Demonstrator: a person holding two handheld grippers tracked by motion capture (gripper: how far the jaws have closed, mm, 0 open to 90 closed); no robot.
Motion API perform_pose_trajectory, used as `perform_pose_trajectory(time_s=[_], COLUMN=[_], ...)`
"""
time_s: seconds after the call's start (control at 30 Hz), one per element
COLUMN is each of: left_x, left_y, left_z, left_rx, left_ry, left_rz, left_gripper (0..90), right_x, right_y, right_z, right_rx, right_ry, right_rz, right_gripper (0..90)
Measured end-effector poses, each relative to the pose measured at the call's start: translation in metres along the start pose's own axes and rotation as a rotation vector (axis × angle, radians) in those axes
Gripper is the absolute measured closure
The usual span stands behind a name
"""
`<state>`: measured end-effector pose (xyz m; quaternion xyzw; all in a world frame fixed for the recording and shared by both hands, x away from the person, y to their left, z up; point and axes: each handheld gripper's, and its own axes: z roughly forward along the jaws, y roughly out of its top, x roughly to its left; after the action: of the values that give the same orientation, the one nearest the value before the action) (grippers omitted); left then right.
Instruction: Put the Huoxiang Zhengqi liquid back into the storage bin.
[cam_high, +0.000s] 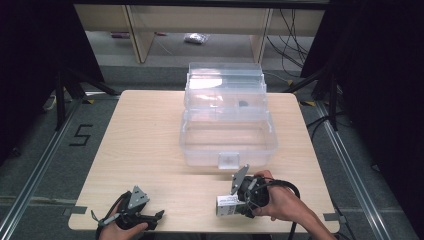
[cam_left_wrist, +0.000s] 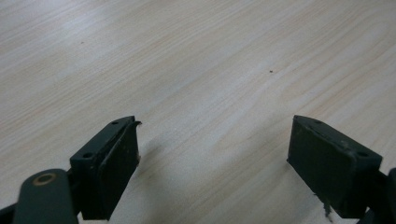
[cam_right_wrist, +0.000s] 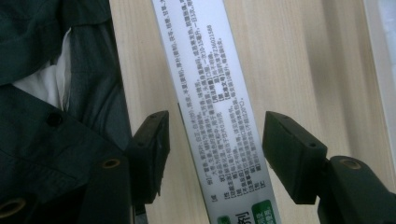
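A: What is the right gripper (cam_right_wrist: 212, 154) over?

B: A small white box (cam_right_wrist: 212, 112), long and flat-sided, with sharp printed edges; its upper face carries dense rows of tiny black print, and a green patch with white characters shows at the near end; the surface looks like smooth, slightly glossy card.

A: And where does it lie?

B: On the table (cam_high: 150, 150), near the front edge on the person's right, in front of the clear plastic case (cam_high: 227, 130); in the high view the box (cam_high: 227, 205) sits just beside the right gripper (cam_high: 240, 200).

A: Is it pinched?

B: Not that I can see; the box runs between the two black jaws, with pale wood showing on either side of it, so the pads stand apart from it, neither pressing.

A: The other tool?

B: The left gripper (cam_left_wrist: 212, 154) has its jaws spread wide over bare wood, nothing between them; its pads are matt black, scuffed and chipped at the edges.

A: The surroundings?

B: The table is light wood grain, matt, with rounded corners; the case is transparent, rounded and tiered, its lid thrown back, a small latch at the front.
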<state>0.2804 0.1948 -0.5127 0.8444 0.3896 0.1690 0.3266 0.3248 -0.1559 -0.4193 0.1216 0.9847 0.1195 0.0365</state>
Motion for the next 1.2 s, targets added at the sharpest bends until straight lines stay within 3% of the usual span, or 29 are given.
perform_pose_trajectory(time_s=[0.1,0.13,0.17,0.3,0.33,0.37,0.47,0.5,0.53,0.57,0.63,0.73,0.8,0.83,0.87,0.9,1.03,1.07,1.1,1.2], left_x=[0.000,-0.001,0.000,-0.001,-0.001,-0.001,0.000,-0.001,-0.001,0.000,0.000,0.000,0.001,0.000,0.000,0.000,0.000,0.000,0.000,0.000], left_y=[0.000,0.000,0.000,0.000,0.000,0.000,0.000,0.000,0.000,0.000,0.000,0.000,0.000,0.000,0.000,0.000,0.000,0.000,0.000,0.000], left_z=[0.001,0.000,0.000,0.001,0.000,0.000,0.000,0.001,0.001,0.000,0.000,0.000,0.000,0.000,0.000,0.001,0.000,0.000,0.000,0.000], left_rx=[-0.003,-0.002,0.000,-0.006,-0.004,-0.004,-0.006,-0.005,-0.005,0.001,-0.006,-0.005,-0.002,-0.002,-0.002,-0.007,-0.002,-0.002,0.001,-0.003], left_ry=[0.003,0.003,0.001,0.003,0.002,0.002,0.000,0.003,0.003,0.001,0.001,0.003,0.003,0.002,0.002,0.004,0.002,0.001,-0.004,0.002], left_rz=[0.007,-0.009,0.002,-0.003,-0.004,-0.004,-0.003,-0.008,-0.008,0.004,0.000,0.008,0.009,-0.005,-0.005,0.009,-0.005,-0.004,-0.002,0.003], left_gripper=[15.8,15.8,15.8,15.8,15.8,15.8,15.8,15.8,15.8,15.8,15.8,15.8,15.8,15.8,15.8,15.8,15.8,15.8,15.8,15.8], right_x=[-0.002,-0.002,-0.002,-0.005,-0.004,-0.005,-0.003,-0.006,-0.004,-0.006,-0.006,-0.003,-0.006,-0.003,-0.003,-0.009,-0.008,-0.007,-0.010,-0.011], right_y=[0.004,0.005,0.004,0.007,0.007,0.008,0.008,0.010,0.009,0.010,0.011,0.011,0.013,0.012,0.012,0.013,0.013,0.014,0.013,0.012], right_z=[0.002,0.002,0.001,0.004,0.003,0.004,0.005,0.006,0.006,0.007,0.008,0.008,0.009,0.009,0.009,0.012,0.012,0.010,0.010,0.008], right_rx=[0.004,0.012,0.028,0.043,0.054,0.051,0.061,0.067,0.075,0.074,0.089,0.112,0.117,0.129,0.129,0.120,0.125,0.135,0.130,0.109], right_ry=[0.017,0.014,0.009,0.008,0.012,0.012,0.016,0.017,0.020,0.021,0.020,0.014,0.024,0.025,0.025,0.031,0.034,0.028,0.044,0.064], right_rz=[-0.030,-0.038,-0.027,-0.069,-0.043,-0.074,-0.043,-0.096,-0.071,-0.104,-0.113,-0.084,-0.131,-0.080,-0.080,-0.176,-0.166,-0.142,-0.166,-0.166], right_gripper=[46.1,46.9,47.6,49.7,50.1,50.6,51.6,53.1,53.3,53.9,55.0,56.4,57.5,58.1,58.1,59.9,63.6,63.8,63.9,63.9])
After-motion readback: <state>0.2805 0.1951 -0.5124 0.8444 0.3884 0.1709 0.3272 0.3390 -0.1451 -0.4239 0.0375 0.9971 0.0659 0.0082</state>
